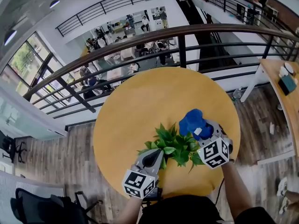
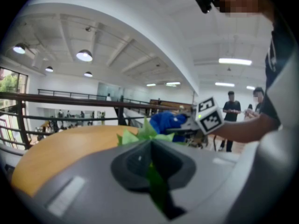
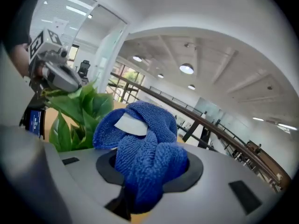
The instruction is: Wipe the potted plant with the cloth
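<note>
At the near edge of the round wooden table (image 1: 140,101), the potted plant (image 1: 175,146) stands between the two grippers, its pot hidden under the foliage in the head view. Head view: the left gripper (image 1: 157,154) reaches into the leaves from the near left. The right gripper (image 1: 205,130) lies at the plant's far right side, with the blue cloth (image 1: 191,121) bunched at its tip and touching the outer leaves. A dark railing (image 1: 182,41) curves behind the table, with a lower floor and people beyond it. Left gripper view: the jaws are clenched together on a single green leaf (image 2: 158,190), a grip the head view is too coarse to show. Past the jaws appear the plant's pale leaf tips, the cloth and the right gripper's marker cube (image 2: 209,116), with the person's forearm (image 2: 243,129) behind it. Right gripper view: the jaws are clamped on the cloth, which bulges up out of the gap between them and carries a white label (image 3: 131,123). This view alone shows the cloth's looped weave. The plant's broad leaves stand just left of the cloth, and the left gripper sits above them at upper left.
</note>
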Available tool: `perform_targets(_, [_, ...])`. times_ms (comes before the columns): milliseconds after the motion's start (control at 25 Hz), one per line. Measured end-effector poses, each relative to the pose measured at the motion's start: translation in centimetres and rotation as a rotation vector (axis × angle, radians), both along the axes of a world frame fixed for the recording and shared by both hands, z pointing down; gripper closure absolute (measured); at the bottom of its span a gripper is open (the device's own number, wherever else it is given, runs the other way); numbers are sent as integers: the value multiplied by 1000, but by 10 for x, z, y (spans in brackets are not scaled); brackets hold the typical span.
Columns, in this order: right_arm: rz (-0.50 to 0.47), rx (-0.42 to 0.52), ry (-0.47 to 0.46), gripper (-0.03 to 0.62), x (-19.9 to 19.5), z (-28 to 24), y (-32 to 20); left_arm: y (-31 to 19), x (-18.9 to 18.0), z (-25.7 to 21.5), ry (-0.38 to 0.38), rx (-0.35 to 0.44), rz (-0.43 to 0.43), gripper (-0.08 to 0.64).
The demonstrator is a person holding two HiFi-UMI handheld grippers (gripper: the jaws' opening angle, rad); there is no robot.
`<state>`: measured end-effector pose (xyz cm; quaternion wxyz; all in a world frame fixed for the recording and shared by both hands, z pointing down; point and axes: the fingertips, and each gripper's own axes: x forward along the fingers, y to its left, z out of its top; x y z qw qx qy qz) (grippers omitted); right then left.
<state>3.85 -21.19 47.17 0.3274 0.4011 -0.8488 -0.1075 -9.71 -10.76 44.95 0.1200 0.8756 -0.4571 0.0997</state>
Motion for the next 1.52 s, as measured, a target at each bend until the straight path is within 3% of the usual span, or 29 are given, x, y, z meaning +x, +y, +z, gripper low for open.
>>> perform_targets(80, [-3, -83, 88, 436, 3, 40, -2, 0, -1, 1, 0, -1, -2, 560])
perform_targets(160, [52, -133, 163, 436, 29, 67, -5, 0, -1, 1, 0, -2, 0, 559])
perform_targets(320, [196, -151, 273, 436, 92, 79, -15, -2, -1, 0, 0, -7, -2, 560])
perform_targets(440, [213, -108, 185, 436, 95, 52, -14, -2, 0, 1, 3, -7, -2, 560])
perform_targets(520, [146, -76, 68, 436, 72, 28, -5, -3, 0, 1, 4, -7, -1, 558])
perform_targets(600, [60, -72, 16, 435, 49, 19, 9, -3, 0, 2, 4, -7, -3, 559])
perform_targets(720, [57, -133, 133, 436, 59, 55, 22, -2, -1, 4, 5, -7, -5, 559])
perform_targets(840, [158, -186, 315, 436, 107, 92, 23, -1, -1, 5, 2, -4, 3, 560])
perform_targets(920, [215, -162, 339, 436, 126, 84, 18, -1, -1, 3, 2, -2, 5, 559])
perform_targets(1040, [212, -51, 206, 436, 107, 30, 11, -2, -1, 1, 2, -1, 7, 560])
perform_targets(1160, [90, 63, 44, 436, 54, -29, 22, -2, 0, 2, 1, -3, 10, 559])
perform_targets(1280, [-55, 70, -37, 435, 5, -42, 42, -2, 1, 3, 0, -2, 8, 559])
perform_targets(1400, [-110, 5, 59, 436, -8, -2, 50, -1, 1, 3, -3, -2, 7, 560])
perform_targets(1520, [-45, -52, 222, 436, 22, 44, 43, -1, 1, 5, -4, -5, 10, 560])
